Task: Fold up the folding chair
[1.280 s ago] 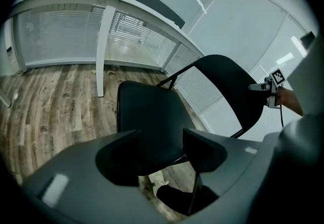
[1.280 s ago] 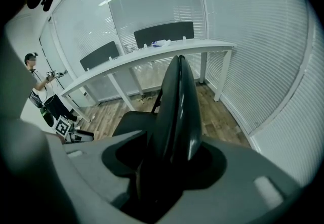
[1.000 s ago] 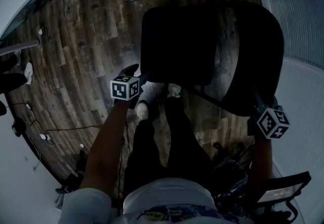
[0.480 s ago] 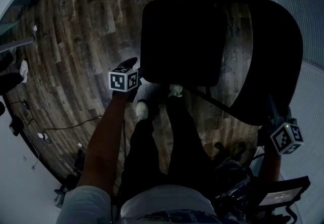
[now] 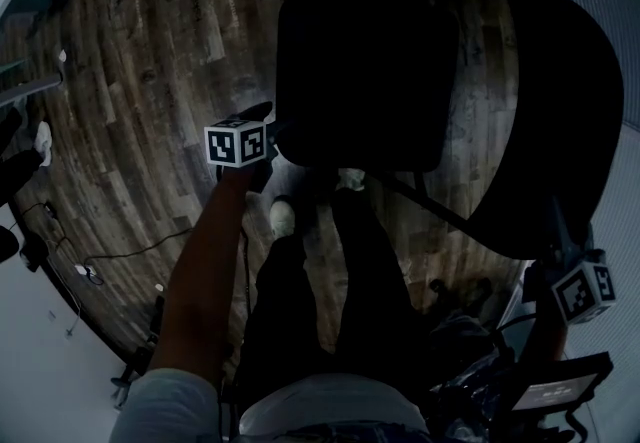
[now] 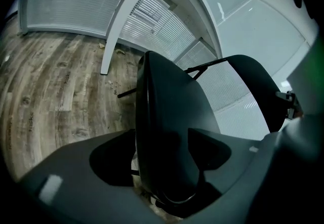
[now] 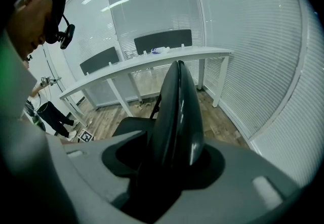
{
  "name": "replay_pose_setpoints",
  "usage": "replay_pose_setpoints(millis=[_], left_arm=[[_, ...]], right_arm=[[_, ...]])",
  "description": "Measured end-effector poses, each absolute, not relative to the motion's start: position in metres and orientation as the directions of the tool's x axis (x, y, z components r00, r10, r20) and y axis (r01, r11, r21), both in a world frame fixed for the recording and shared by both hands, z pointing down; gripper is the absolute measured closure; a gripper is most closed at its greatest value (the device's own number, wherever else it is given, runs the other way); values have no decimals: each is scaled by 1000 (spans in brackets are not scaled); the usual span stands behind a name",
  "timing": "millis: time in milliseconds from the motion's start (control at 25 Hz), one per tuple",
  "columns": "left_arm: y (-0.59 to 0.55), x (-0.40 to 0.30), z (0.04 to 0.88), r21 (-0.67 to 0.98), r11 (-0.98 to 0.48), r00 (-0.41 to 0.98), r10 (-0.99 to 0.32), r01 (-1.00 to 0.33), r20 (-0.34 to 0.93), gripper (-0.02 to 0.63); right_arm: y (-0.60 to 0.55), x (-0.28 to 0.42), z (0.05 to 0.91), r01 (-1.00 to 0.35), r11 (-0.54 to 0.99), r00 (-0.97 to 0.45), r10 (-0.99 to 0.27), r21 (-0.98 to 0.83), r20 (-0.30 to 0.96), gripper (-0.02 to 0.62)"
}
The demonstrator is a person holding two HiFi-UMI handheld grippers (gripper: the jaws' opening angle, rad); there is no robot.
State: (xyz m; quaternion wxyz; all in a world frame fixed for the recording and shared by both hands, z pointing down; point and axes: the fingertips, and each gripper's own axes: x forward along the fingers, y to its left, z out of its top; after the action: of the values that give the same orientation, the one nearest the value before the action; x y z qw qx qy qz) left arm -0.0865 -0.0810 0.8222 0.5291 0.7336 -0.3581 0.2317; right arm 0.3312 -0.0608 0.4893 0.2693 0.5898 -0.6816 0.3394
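Left claw (image 6: 164, 139) has just been opening, loose around the seat (image 6: 167, 101) edge. Right claw (image 7: 167, 162) pinches the backrest (image 7: 177, 112) rim, which looks rigid, smooth and probably slippery.

The left claw (image 6: 161, 167), on the outstretched left arm (image 5: 205, 271), straddles the chair's (image 5: 360, 71) seat edge, its 2 jaws just opening. The right claw (image 7: 167, 167) clamps the chair's back, angled downward.

An office: beyond the right gripper (image 7: 169, 152) stand a long white desk (image 7: 152, 60), dark chairs (image 7: 163, 41), glass partitions (image 7: 152, 0), slatted blinds (image 7: 268, 81) and wood-plank flooring (image 7: 223, 122).
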Motion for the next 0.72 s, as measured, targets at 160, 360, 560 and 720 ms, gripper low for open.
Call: replay_pose_setpoints(millis=[160,360,560,720], left_arm=[[-83,-78,836,671,-157,686,-261,-724,679,262],[-83,-73,847,765,-101,760,-258,-636,597,238],[-81,-67,852,843,-60,826,-252,-534,505,238],[-80,-57,854,897,-35,875,-241,-441,421,238]], right_arm=[[-62,333,490,-987,72,-157,-617,-144,771,397],[-63,335,493,-987,68,-157,-618,-146,771,397],[-64,336,492,-986,68,-161,-621,-152,767,399],[-62,337,492,-984,71,-170,-627,-162,760,399]])
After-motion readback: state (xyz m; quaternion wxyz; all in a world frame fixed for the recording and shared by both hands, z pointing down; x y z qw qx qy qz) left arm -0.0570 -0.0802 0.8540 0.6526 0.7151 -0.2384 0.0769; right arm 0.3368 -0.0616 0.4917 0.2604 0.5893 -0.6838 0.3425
